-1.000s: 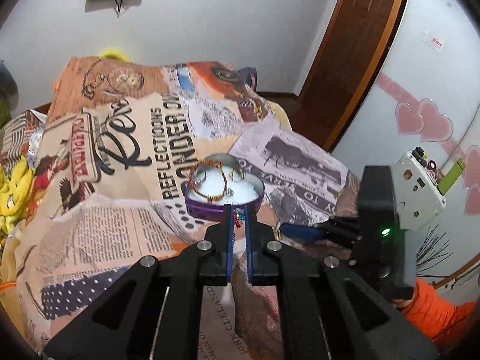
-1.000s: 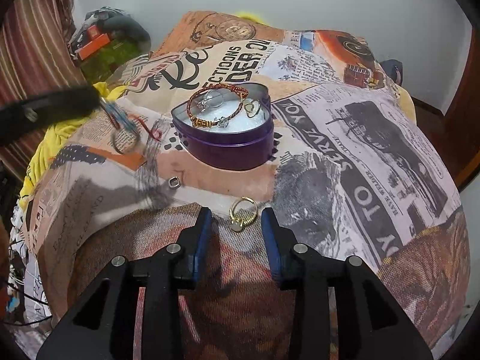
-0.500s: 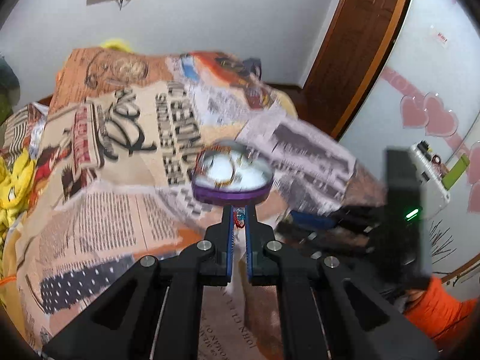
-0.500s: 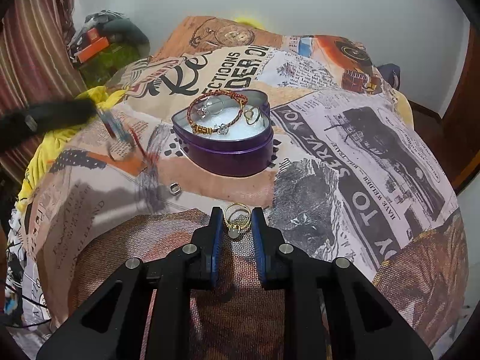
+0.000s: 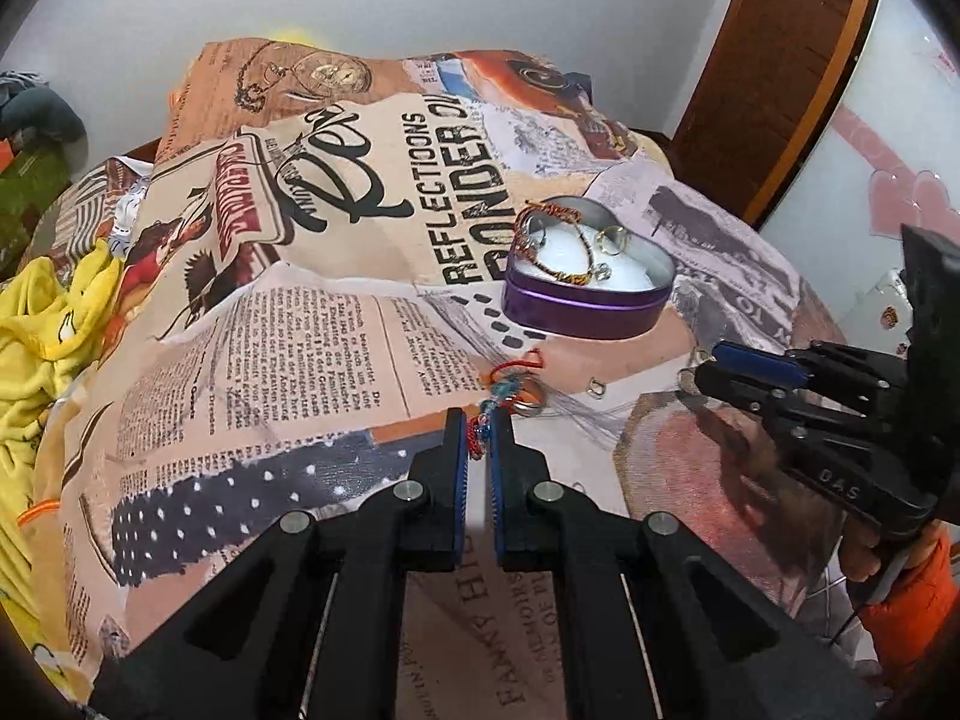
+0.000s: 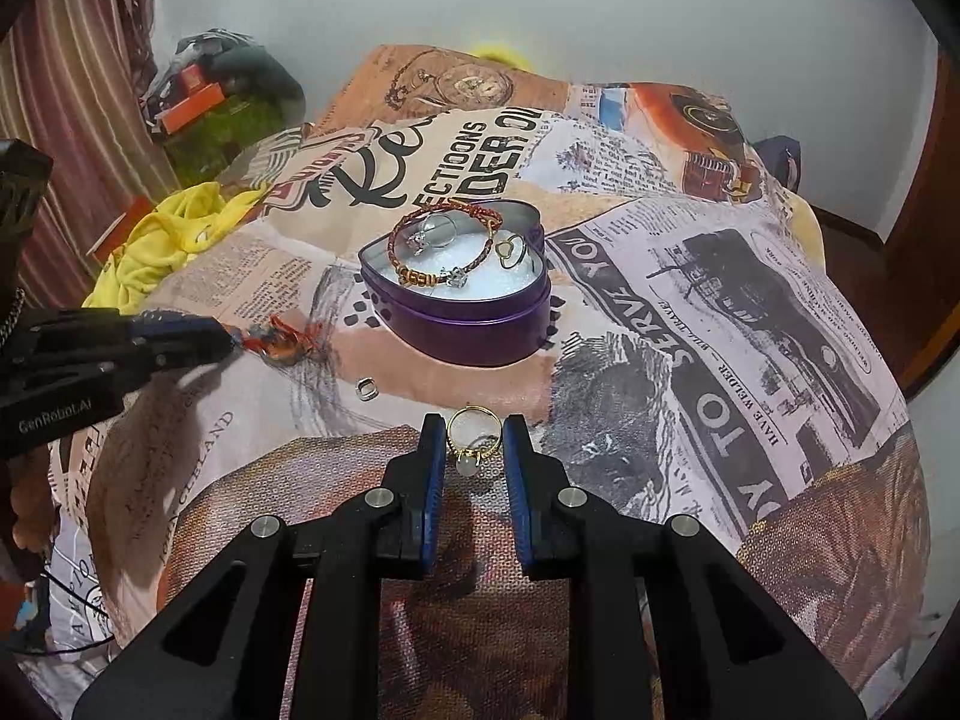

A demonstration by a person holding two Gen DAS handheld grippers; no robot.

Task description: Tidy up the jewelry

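A gold ring with a pale stone [image 6: 473, 441] is clamped between the narrowed jaws of the right gripper [image 6: 474, 450] on the newspaper-print bedspread [image 6: 690, 312]. A red-and-blue cord charm [image 5: 501, 399] is pinched by the closed left gripper [image 5: 478, 438]. Beyond, a braided bracelet [image 6: 441, 240] is seen inside the purple heart-shaped tin [image 6: 468, 324].

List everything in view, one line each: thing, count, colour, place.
heart-shaped tin: one, purple, white lining, mid-bedspread
beaded bracelet: one, red-gold, in tin
heart ring: one, gold, in tin
gold ring: one, pale stone, between right pads
red string charm: one, red-blue, pinched at left tips
small silver ring: one, on bedspread
bedspread: one, newsprint pattern
yellow cloth: one, left edge
left hand-held gripper: black, shut on string
right hand-held gripper: black, around gold ring
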